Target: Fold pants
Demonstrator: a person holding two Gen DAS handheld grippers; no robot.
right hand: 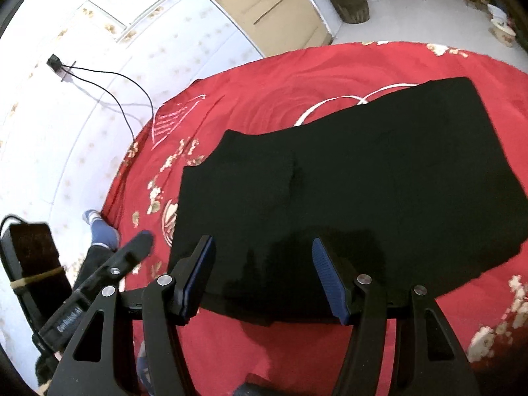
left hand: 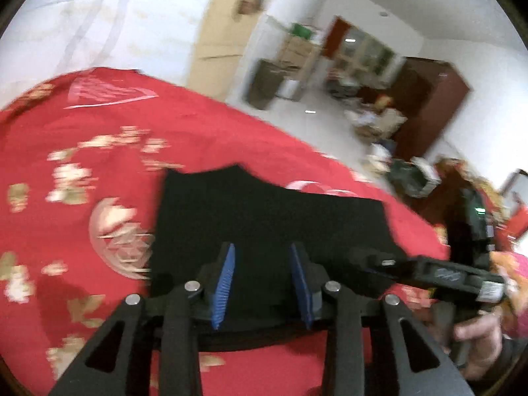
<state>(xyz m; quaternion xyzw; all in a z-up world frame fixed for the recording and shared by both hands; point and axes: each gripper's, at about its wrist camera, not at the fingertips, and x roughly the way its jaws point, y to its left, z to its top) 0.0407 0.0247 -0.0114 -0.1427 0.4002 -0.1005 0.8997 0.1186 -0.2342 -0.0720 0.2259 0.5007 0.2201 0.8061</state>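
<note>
Black pants (right hand: 363,178) lie folded in a flat block on a red bedspread (right hand: 257,92). They also show in the left wrist view (left hand: 264,217), which is blurred. My left gripper (left hand: 263,264) is open and empty, hovering above the near edge of the pants. My right gripper (right hand: 264,257) is open and empty, above the near edge of the pants. The right gripper's body (left hand: 462,277) shows at the right of the left wrist view, held by a hand. The left gripper's finger (right hand: 132,250) shows at the left of the right wrist view.
The bedspread (left hand: 82,165) has gold and white floral patterns. A white patterned wall (right hand: 82,99) with a socket and black cable (right hand: 122,99) is behind the bed. A black box (right hand: 29,257) stands at lower left. The floor and cluttered furniture (left hand: 379,105) lie beyond the bed.
</note>
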